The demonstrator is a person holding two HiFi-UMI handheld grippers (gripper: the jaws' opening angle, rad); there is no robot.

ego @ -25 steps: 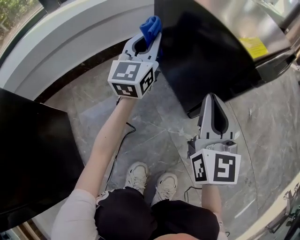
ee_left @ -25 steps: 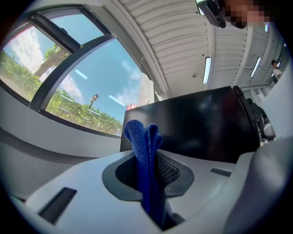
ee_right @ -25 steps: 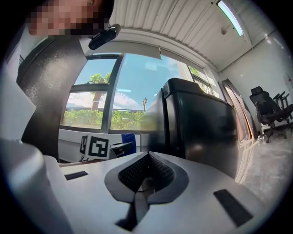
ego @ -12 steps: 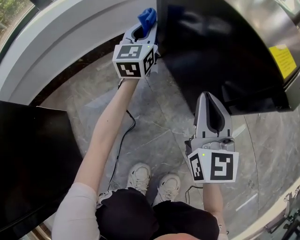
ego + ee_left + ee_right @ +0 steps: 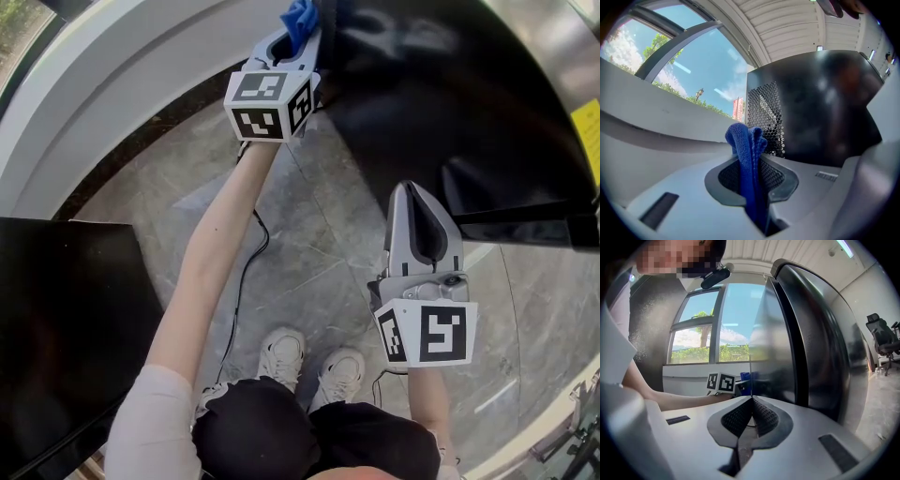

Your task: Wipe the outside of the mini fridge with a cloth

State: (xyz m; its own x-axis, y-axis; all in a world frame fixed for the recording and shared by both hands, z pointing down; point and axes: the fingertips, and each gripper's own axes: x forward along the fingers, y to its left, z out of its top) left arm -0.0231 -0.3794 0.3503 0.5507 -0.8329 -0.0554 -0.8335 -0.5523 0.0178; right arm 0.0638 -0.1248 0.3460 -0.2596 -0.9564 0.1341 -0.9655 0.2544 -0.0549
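Observation:
The mini fridge (image 5: 450, 103) is a glossy black box at the upper right of the head view; its black side and perforated rear grille (image 5: 764, 117) fill the left gripper view. My left gripper (image 5: 298, 33) is shut on a folded blue cloth (image 5: 300, 17), which sticks out past the fingertips (image 5: 749, 140) right by the fridge's back corner. My right gripper (image 5: 420, 202) hangs lower, near the fridge's front edge, shut with nothing between its jaws. In the right gripper view the jaws meet (image 5: 751, 401) beside the shiny fridge door (image 5: 811, 348).
A curved white wall ledge (image 5: 122, 84) runs behind the fridge. A large black panel (image 5: 56, 328) stands at the lower left. A black cable (image 5: 242, 281) lies on the grey marble floor (image 5: 319, 262) near the person's shoes (image 5: 309, 361). An office chair (image 5: 881, 333) stands far right.
My left gripper has moved up and farther away with the cloth, along the fridge's rear corner. The right gripper has stayed nearly where it was. The view has shifted so the fridge looms larger.

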